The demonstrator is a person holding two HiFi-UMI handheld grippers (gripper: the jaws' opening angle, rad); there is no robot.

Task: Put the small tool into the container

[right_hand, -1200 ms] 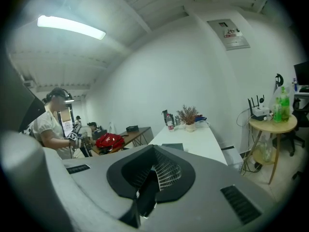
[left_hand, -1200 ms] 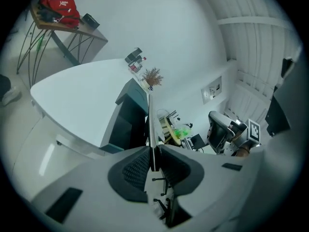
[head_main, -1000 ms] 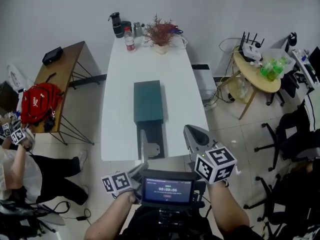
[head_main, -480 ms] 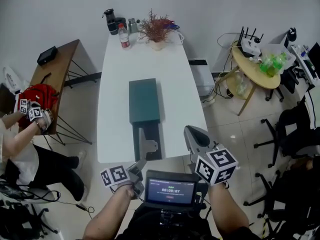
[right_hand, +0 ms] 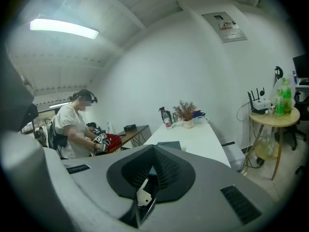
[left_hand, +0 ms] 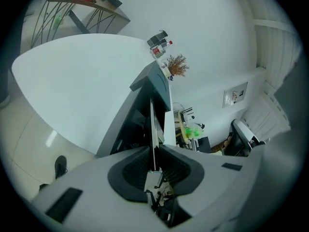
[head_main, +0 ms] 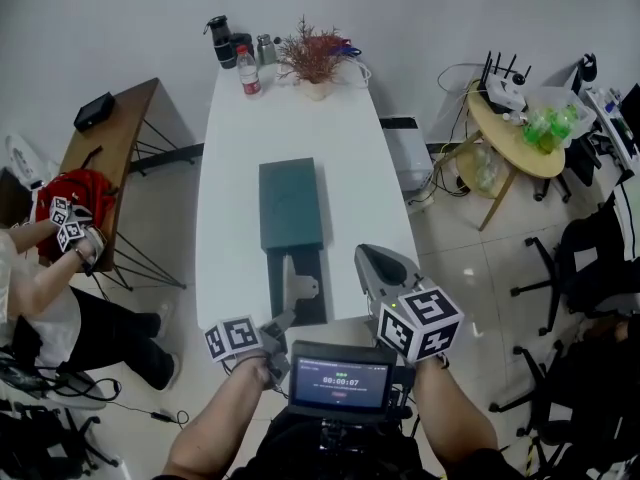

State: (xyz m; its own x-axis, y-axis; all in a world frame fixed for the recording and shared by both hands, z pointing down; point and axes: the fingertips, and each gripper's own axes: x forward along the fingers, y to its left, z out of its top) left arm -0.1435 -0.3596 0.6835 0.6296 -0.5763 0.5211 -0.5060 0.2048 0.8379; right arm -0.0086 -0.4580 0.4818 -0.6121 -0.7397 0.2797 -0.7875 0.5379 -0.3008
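Observation:
A dark green box (head_main: 290,200) lies lengthwise on the white table (head_main: 235,158), with its dark drawer (head_main: 314,268) pulled out toward me. My left gripper (head_main: 281,322) is shut on a flat metal tool (head_main: 293,290) that it holds over the open drawer. In the left gripper view the tool's blade (left_hand: 152,129) stands edge-on between the pads, pointing at the box (left_hand: 157,88). My right gripper (head_main: 366,255) hovers at the table's near right edge with its jaws together and nothing in them. In the right gripper view its tips (right_hand: 154,148) meet in front of the box (right_hand: 166,145).
Bottles (head_main: 245,63) and a potted dried plant (head_main: 315,63) stand at the table's far end. At the left are a wooden side table (head_main: 120,133), a red bag (head_main: 75,196) and a person (head_main: 40,298). At the right are a round table (head_main: 515,143) and office chairs (head_main: 590,258).
The left gripper and its tool have sunk a little over the drawer. The right gripper has edged left toward the table. The person at the left has brought their grippers up to the red bag.

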